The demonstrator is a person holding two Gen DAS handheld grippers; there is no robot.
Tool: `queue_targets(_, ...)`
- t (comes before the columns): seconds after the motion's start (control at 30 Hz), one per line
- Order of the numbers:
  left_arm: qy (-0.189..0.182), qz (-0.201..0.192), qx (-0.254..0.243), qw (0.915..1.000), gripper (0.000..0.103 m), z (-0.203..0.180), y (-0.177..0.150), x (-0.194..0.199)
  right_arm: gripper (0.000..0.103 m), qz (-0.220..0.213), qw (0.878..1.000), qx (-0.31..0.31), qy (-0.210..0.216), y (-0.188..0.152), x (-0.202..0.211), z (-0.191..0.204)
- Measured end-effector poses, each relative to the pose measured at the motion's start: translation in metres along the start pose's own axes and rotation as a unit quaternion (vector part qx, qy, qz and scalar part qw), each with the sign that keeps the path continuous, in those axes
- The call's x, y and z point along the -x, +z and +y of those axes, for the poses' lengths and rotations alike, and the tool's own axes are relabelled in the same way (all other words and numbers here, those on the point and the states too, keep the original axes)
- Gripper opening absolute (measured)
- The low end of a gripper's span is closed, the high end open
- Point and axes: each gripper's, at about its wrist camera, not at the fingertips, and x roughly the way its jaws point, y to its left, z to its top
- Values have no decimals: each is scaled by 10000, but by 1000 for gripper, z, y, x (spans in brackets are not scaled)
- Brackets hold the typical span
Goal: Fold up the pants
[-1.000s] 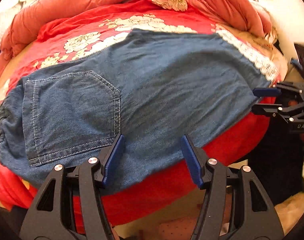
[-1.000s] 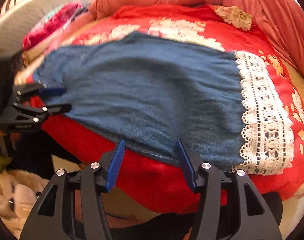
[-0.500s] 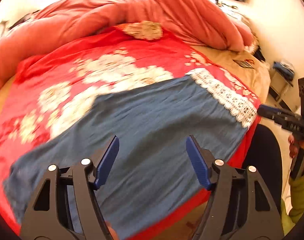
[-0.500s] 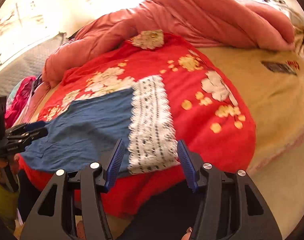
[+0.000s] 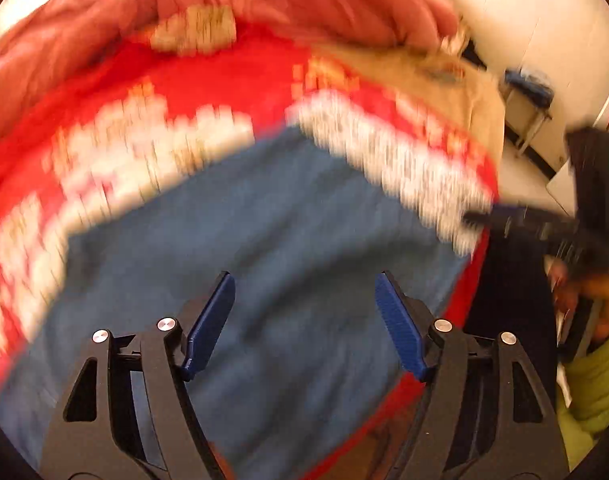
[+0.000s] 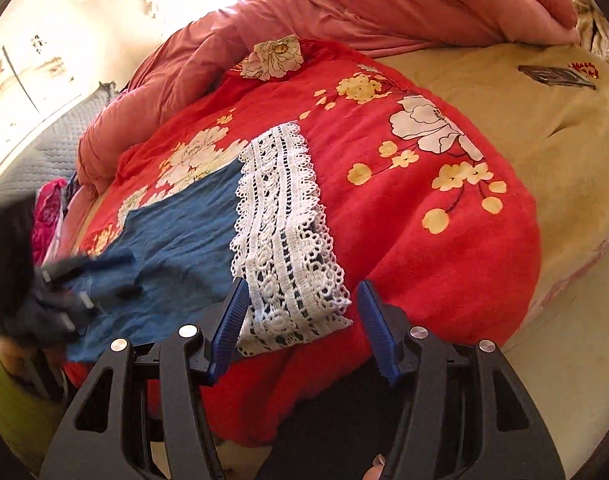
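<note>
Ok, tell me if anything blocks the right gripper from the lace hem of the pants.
Nothing visible does. The right gripper is open just over the white lace hem of the blue pants, which lie flat on the red floral blanket, with nothing on top of the lace.

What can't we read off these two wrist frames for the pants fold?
- Waistband end of the pants: right wrist view, covered by the blurred left gripper; in the left wrist view it is cut off by the lower left edge.
- Lace hem: left wrist view, detail lost to motion blur.
- Right gripper: left wrist view, smeared; contact with the hem unclear.
- Small dark item on the beige sheet: right wrist view, too small to identify.
</note>
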Motion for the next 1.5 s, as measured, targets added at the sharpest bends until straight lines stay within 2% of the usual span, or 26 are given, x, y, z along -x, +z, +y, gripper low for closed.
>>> queue_targets(0.07,140,-185,-277,9993,67,2,31,-1,56,3,10000,-4,94,0,-2,1)
queue_targets(0.1,98,-200,-341,9992,67,5,46,-8,54,30,9999,4,132,0,-4,2)
queue_targets(0.27,-79,181,-520,9985,67,18,100,-68,52,52,9998,-22,212,0,-8,2)
queue_targets(0.3,-151,252,-557,9980,67,19,106,-76,49,43,9997,-77,238,1,-8,0)
queue_targets(0.4,-759,561,-384,9948,63,28,121,-109,40,-5,9995,-154,282,4,-8,-2)
queue_targets(0.5,-1407,830,-212,9863,52,32,126,-137,39,-87,9990,-130,410,6,-5,-2)
queue_targets(0.6,-1626,956,-302,9816,49,29,123,-149,39,-23,9989,-163,434,10,-9,-2)
queue_targets(0.7,-1992,902,-112,9757,49,33,120,-153,40,240,9985,-265,408,11,-25,-4)
queue_targets(0.77,-2180,860,9,9721,49,35,116,-152,37,222,9981,-311,490,11,-26,-3)
queue_targets(0.8,-2223,848,33,9713,49,35,114,-151,28,201,9981,-286,499,12,-25,-2)
queue_targets(0.87,-2128,839,71,9735,31,35,114,-150,23,109,9985,-156,512,12,-20,4)
queue_targets(0.93,-2011,844,157,9758,23,37,115,-147,20,39,9985,-60,547,13,-16,9)
queue_targets(1.03,-1971,547,-49,9788,12,34,113,-128,19,-93,9980,90,626,19,-9,24)
queue_targets(1.13,-2171,199,37,9759,10,48,110,-102,19,-208,9961,398,763,25,1,51)
queue_targets(1.27,-2357,-291,423,9705,10,85,95,-54,19,-353,9900,867,1054,30,13,96)
queue_targets(1.43,-2333,-676,891,9660,10,130,58,-1,19,-200,9771,1511,1486,24,4,158)
queue_targets(1.5,-2192,-660,1105,9672,10,146,40,11,19,1,9721,1733,1578,16,-12,182)
